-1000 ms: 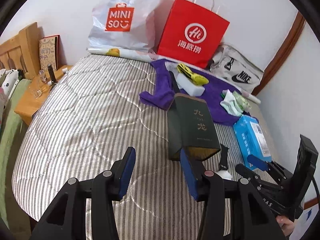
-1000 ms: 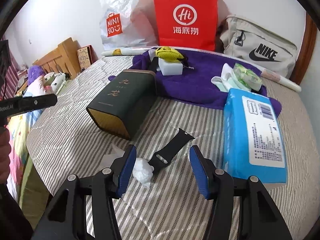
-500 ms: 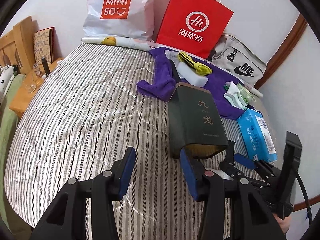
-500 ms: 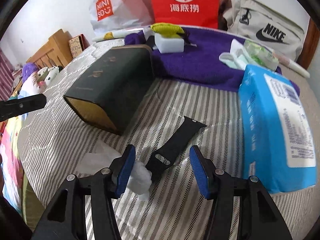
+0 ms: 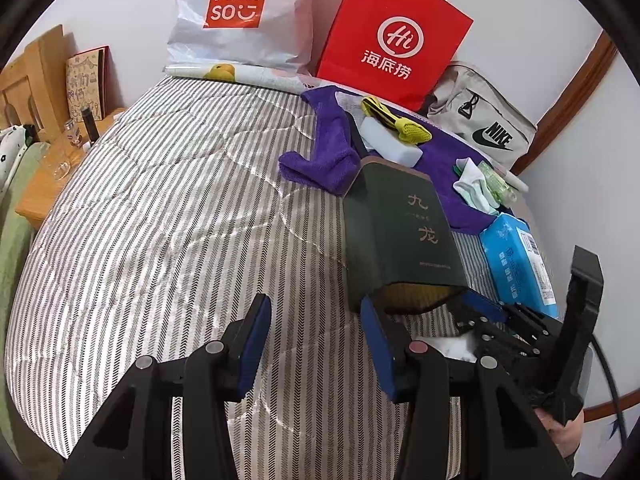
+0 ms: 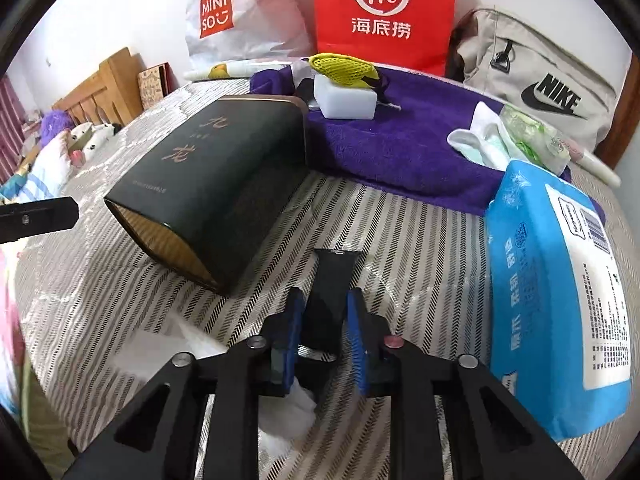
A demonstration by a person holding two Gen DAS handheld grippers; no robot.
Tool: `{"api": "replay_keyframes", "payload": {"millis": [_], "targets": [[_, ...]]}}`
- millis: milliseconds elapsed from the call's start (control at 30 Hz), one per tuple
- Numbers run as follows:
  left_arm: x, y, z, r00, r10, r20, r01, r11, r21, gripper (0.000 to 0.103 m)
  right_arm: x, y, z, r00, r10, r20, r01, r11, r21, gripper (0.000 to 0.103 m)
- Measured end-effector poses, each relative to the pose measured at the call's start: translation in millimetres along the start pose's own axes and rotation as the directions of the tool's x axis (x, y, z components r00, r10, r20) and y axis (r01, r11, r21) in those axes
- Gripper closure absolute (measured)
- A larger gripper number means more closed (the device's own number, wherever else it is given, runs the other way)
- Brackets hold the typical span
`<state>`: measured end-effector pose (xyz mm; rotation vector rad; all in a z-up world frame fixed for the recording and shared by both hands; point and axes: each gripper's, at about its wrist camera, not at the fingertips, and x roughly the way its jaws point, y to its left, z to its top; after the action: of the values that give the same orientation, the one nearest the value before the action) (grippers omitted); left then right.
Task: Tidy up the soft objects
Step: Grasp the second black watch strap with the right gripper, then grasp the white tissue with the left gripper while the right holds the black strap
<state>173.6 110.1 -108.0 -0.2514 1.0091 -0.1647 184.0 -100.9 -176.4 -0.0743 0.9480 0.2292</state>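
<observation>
Right gripper [image 6: 322, 320] is closing its blue jaws on the black strap [image 6: 331, 280], which lies on the striped bedcover [image 6: 400, 232] between the dark green box [image 6: 208, 184] and the blue tissue pack [image 6: 560, 280]; the pads look to be touching the strap's edges near its buckle end. A crumpled white tissue [image 6: 296, 400] sits just beneath and to the left of the jaws. Left gripper [image 5: 316, 340] hangs over bare bedcover, half spread and empty. The likeliest trouble is a poor hold: the strap is thin and flexible, so pinched by its edges it may buckle, twist or slide out when lifted. The tissue could also be caught under a pad and come up with it. Since the bedcover is soft, pressing lower might snag the fabric, and the box's open end stands near enough to be nudged.
</observation>
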Motion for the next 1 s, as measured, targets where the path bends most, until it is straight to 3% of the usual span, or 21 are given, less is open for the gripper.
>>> {"api": "replay_keyframes", "payload": {"millis": [500, 800, 1000], "targets": [[6, -9, -7, 1.0, -0.016, -0.021, 0.017, 1.0, 0.016, 0.059, -29, -20, -38, 0.999, -0.006, -0.041, 0.007, 1.0, 0.022, 0.082], [4, -15, -14, 1.0, -0.027, -0.015, 0.027, 0.999, 0.028, 0.059, -27, -15, -42, 0.999, -0.044, 0.018, 0.045, 0.999, -0.031, 0.082], [15, -31, -25, 0.997, -0.072, -0.04, 0.074, 0.995, 0.061, 0.059, -44, -22, -50, 0.999, -0.028, 0.046, 0.028, 1.0, -0.001, 0.082]]}}
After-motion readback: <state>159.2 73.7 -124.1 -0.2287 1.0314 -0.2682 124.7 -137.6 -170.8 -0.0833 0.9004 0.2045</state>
